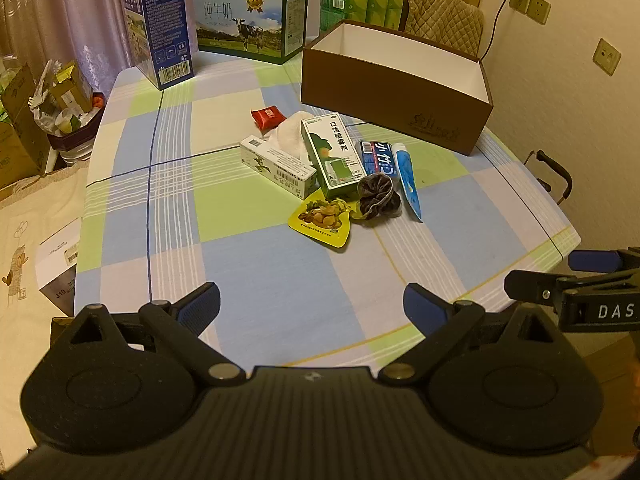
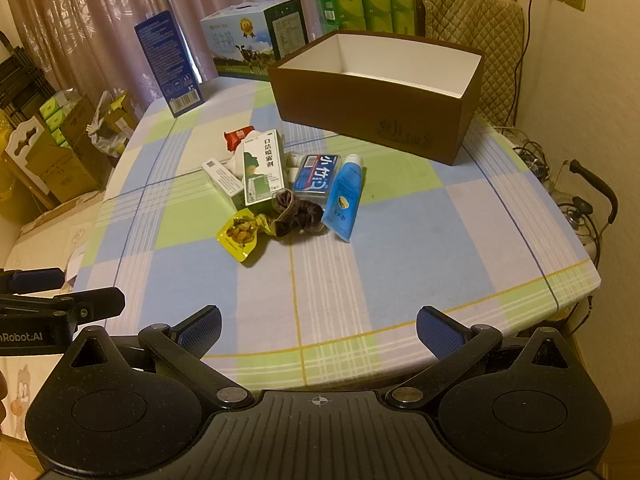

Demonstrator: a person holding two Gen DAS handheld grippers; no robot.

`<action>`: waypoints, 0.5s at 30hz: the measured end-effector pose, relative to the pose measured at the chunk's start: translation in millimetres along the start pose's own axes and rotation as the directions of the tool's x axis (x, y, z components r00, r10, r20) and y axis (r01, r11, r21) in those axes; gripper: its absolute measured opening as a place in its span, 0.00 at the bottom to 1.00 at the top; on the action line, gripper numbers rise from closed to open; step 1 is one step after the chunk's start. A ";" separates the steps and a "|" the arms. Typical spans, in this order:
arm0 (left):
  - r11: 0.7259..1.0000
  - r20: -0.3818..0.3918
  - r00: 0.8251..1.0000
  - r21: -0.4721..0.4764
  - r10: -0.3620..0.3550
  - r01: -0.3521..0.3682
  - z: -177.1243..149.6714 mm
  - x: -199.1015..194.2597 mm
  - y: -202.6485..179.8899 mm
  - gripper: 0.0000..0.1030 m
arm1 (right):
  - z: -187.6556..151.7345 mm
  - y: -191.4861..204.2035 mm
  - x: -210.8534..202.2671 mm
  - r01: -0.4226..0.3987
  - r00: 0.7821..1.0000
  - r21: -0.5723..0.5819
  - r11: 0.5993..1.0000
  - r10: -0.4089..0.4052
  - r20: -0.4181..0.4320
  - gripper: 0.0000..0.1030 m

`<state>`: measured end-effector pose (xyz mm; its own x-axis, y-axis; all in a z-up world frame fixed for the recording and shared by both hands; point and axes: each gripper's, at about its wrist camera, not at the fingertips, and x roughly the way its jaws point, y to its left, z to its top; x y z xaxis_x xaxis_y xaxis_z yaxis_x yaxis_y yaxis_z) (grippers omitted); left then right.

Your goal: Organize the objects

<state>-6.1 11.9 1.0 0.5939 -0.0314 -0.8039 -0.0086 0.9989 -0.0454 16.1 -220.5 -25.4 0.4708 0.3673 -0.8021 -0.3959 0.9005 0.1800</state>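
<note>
Clutter for sorting lies in one heap at mid-table on the checked blue, green and white tablecloth (image 2: pixel 360 280): a green-and-white spray carton (image 2: pixel 264 170), a long white-and-green carton (image 1: pixel 278 166), a blue squeeze tube (image 2: pixel 344 196), a flat blue packet (image 2: pixel 317 179), a dark fabric scrunchie (image 2: pixel 298 216), a yellow snack pouch (image 2: pixel 240 236), a red sachet (image 1: pixel 268 117) and a white crumpled tissue (image 1: pixel 290 138). The open brown cardboard box with white lining (image 2: pixel 376 116) stands just behind the heap and shows no contents.

The left gripper (image 1: pixel 312 306) and right gripper (image 2: pixel 318 330) both hang at the near table edge, jaws spread wide, holding nothing.

Judgement: no item is yet taken. The outlying pieces suit a first pick, the tube or pouch, since the cartons overlap and rest on the tissue. The tube is best gripped across its body, lifted clear of the box wall, then released inside.
</note>
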 end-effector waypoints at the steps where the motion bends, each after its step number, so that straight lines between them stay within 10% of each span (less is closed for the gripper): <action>1: 1.000 0.000 1.000 -0.001 0.000 0.000 0.0 0.0 0.1 0.94 | -0.5 0.4 0.0 -0.002 1.000 -0.002 1.000 0.002 -0.001 0.98; 15: 1.000 -0.001 1.000 -0.002 0.002 -0.002 -0.3 0.0 0.6 0.94 | 0.5 -1.2 2.6 -0.004 1.000 -0.007 1.000 0.004 -0.004 0.98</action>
<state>-6.4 12.5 0.8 0.5932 -0.0296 -0.8045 -0.0117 0.9989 -0.0453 18.2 -220.5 -27.4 0.4663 0.3696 -0.8037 -0.4033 0.8974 0.1788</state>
